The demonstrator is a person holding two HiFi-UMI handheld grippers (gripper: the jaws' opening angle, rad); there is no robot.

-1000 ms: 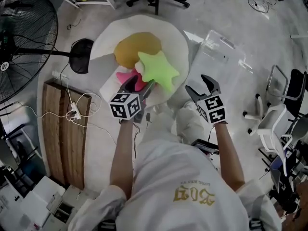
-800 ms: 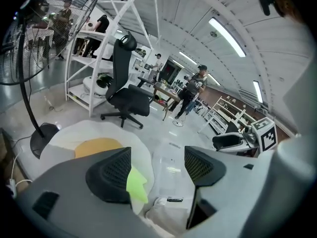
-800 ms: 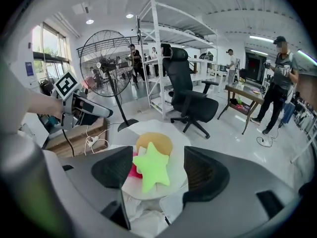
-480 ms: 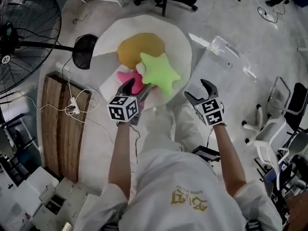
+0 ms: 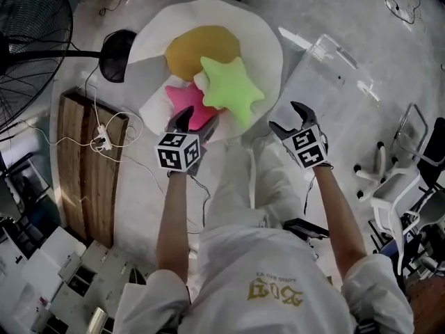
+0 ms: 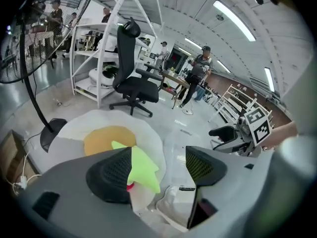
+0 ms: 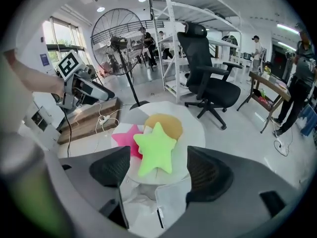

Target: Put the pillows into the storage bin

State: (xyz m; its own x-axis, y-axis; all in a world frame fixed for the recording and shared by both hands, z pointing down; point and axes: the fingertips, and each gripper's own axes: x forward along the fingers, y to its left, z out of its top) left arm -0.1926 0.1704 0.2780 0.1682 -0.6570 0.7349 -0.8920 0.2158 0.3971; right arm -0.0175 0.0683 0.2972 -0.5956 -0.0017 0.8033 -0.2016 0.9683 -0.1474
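Observation:
On a round white table [image 5: 264,33] lie three pillows: an orange round one [image 5: 201,51], a green star [image 5: 231,89] and a pink star [image 5: 186,103]. My left gripper [image 5: 196,124] hangs open just over the near edge of the pink star, with the green star [image 6: 141,165] behind its left jaw. My right gripper [image 5: 292,117] stands open to the right of the table, looking at the green star [image 7: 155,148] and pink star [image 7: 125,137]. Both pairs of jaws have just been opening, with nothing between them. A clear storage bin [image 5: 334,68] sits on the floor at the right.
A standing fan [image 5: 28,26] with its black base [image 5: 117,56] is at the left. A wooden board [image 5: 87,165] with cables lies beside it. A black office chair [image 7: 208,78] stands beyond the table, a white chair [image 5: 400,179] at the right.
Both grippers have sunk towards the near edge of the table. The left one now reaches the pink star's edge. The pillows have not moved.

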